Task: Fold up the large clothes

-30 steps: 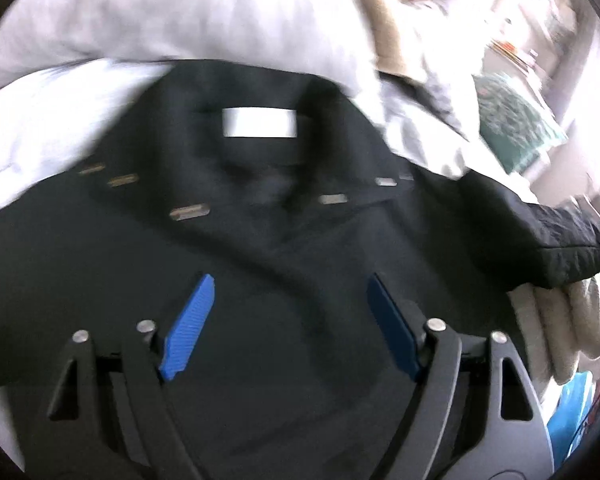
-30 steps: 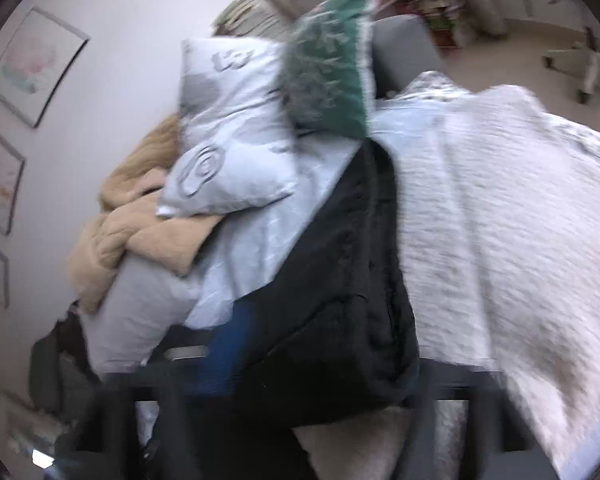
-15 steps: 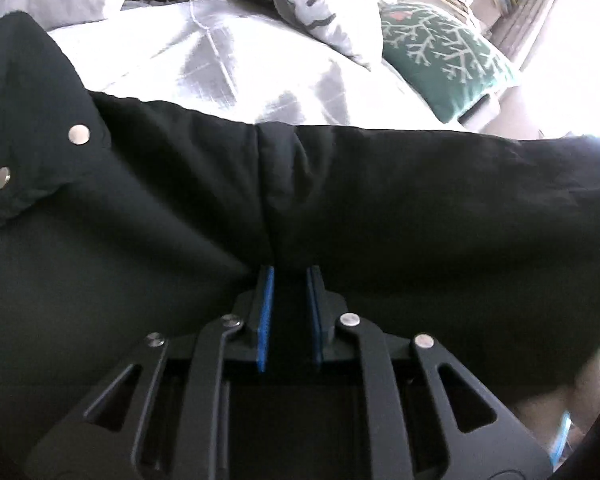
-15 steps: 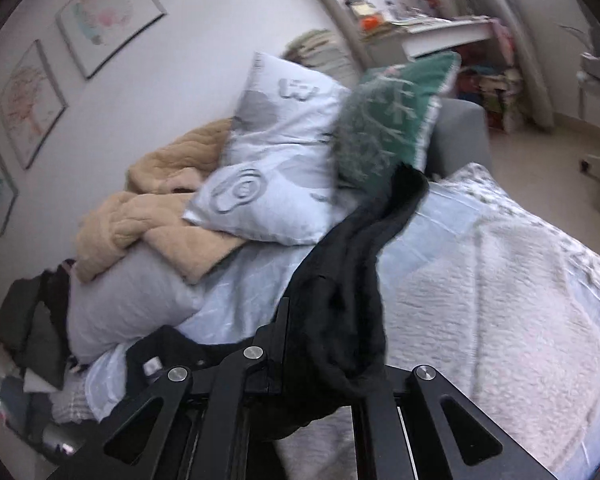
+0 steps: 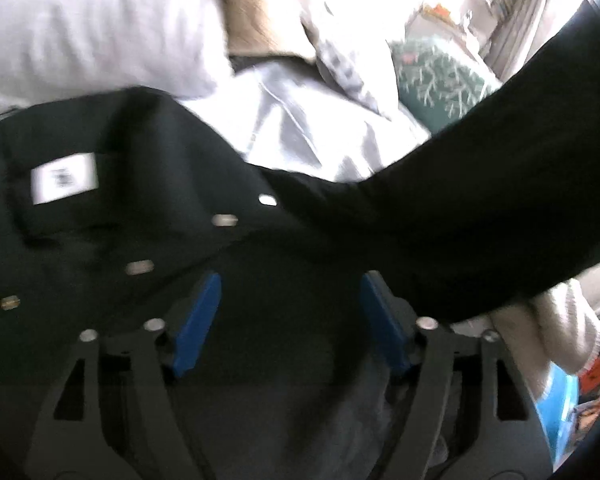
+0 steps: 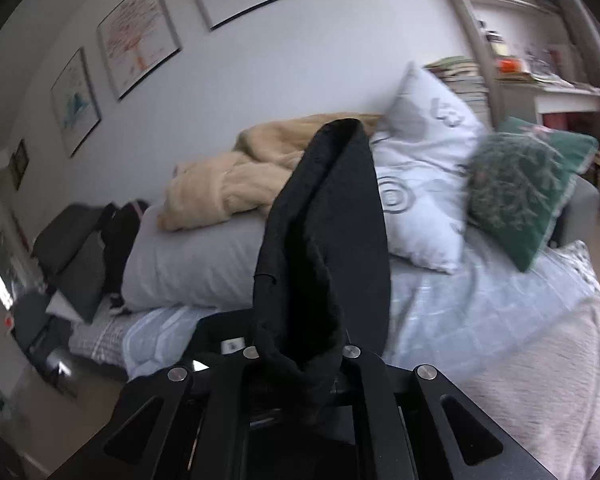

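Observation:
A black jacket (image 5: 112,232) with a white neck label (image 5: 64,178) and metal snaps lies on the bed. My left gripper (image 5: 290,304) is open just above its chest, blue pads apart, holding nothing. One black sleeve (image 5: 500,208) stretches up to the right. My right gripper (image 6: 300,356) is shut on that sleeve's cuff (image 6: 324,248) and holds it raised above the bed; the fingertips are hidden by the cloth. The jacket's collar with its label (image 6: 232,346) shows below the cuff.
Grey pillow (image 6: 192,268), beige fleece blanket (image 6: 236,184), white patterned pillow (image 6: 420,184) and green cushion (image 6: 520,192) line the wall side. A cream knit blanket (image 6: 540,380) covers the bed's right part. Shelves and a desk stand at the far right.
My left gripper, shut on jacket cloth half a second ago, has opened and let go. My right gripper has lifted the sleeve cuff higher and swung it left.

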Action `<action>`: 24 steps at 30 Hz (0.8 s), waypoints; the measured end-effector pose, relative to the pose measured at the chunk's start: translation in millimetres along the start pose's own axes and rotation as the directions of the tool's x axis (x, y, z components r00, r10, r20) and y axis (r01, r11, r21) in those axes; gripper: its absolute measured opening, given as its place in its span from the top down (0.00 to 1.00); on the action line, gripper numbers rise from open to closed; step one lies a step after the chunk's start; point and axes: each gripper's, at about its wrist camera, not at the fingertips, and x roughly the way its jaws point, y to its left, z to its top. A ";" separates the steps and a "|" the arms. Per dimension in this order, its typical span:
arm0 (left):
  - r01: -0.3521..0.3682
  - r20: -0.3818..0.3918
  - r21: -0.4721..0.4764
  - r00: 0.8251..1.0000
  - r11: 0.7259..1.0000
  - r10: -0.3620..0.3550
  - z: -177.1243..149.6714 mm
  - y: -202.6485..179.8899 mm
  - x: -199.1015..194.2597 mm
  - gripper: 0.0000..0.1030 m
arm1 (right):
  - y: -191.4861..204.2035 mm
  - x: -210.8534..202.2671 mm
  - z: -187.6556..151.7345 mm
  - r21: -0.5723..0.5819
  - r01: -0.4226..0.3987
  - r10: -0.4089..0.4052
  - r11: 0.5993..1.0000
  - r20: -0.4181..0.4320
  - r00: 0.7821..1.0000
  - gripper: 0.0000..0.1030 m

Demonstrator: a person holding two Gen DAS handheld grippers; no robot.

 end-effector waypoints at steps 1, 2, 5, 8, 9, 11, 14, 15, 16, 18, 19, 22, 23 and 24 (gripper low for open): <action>0.011 0.008 -0.017 1.000 1.000 -0.010 -1.1 11.5 -13.0 0.23 | 12.5 9.7 -0.6 -0.008 -0.016 0.016 1.000 -0.016 1.000 0.91; 0.020 0.014 -0.040 1.000 0.999 -0.020 -1.9 24.7 -26.0 0.23 | 22.0 18.6 -1.2 -0.015 -0.029 0.029 0.999 -0.031 0.999 0.91; 0.038 0.004 -0.106 0.999 0.994 -0.038 -8.2 64.2 -55.5 0.22 | 56.0 52.4 -9.3 -0.027 -0.077 0.074 0.997 -0.091 0.993 0.91; 0.022 0.010 -0.153 1.000 0.988 -0.020 -20.3 101.5 -78.7 0.22 | 84.2 81.1 -21.6 -0.033 -0.115 0.109 0.993 -0.148 0.983 0.89; 0.018 0.018 -0.171 1.000 0.985 -0.015 -24.9 113.0 -83.9 0.22 | 93.7 93.1 -26.9 -0.034 -0.130 0.123 0.991 -0.172 0.978 0.88; 0.027 0.028 -0.224 0.999 0.974 -0.021 -35.3 135.9 -93.2 0.22 | 111.9 117.7 -39.9 -0.043 -0.152 0.139 0.987 -0.228 0.964 0.87; 0.064 0.041 -0.312 0.998 0.948 -0.054 -50.6 166.6 -98.2 0.22 | 133.0 152.8 -61.3 -0.043 -0.196 0.172 0.980 -0.322 0.931 0.81; 0.073 0.044 -0.340 0.997 0.937 -0.062 -55.7 176.7 -98.9 0.22 | 139.0 165.7 -69.2 -0.011 -0.234 0.214 0.972 -0.370 0.904 0.76; 0.087 0.045 -0.378 0.996 0.922 -0.076 -62.9 189.0 -98.3 0.22 | 139.9 172.4 -73.4 0.020 -0.256 0.243 0.966 -0.401 0.883 0.70; 0.123 0.036 -0.431 0.992 0.894 -0.120 -73.1 204.8 -92.9 0.22 | 135.3 179.6 -80.0 0.089 -0.308 0.314 0.947 -0.443 0.839 0.59; 0.136 0.035 -0.453 0.990 0.881 -0.135 -77.2 211.2 -91.4 0.22 | 131.7 178.4 -80.2 0.098 -0.316 0.326 0.944 -0.438 0.838 0.55; 0.151 0.042 -0.509 0.988 0.847 -0.151 -87.1 224.7 -85.2 0.22 | 111.1 173.8 -79.7 0.083 -0.268 0.278 0.960 -0.420 0.864 0.48; 0.153 0.041 -0.519 0.987 0.841 -0.155 -88.8 225.5 -81.3 0.22 | 102.8 173.5 -79.8 0.087 -0.250 0.263 0.964 -0.418 0.870 0.47; 0.156 0.038 -0.522 0.986 0.838 -0.161 -89.1 225.2 -78.6 0.22 | 90.4 174.3 -80.7 0.092 -0.219 0.237 0.971 -0.418 0.877 0.46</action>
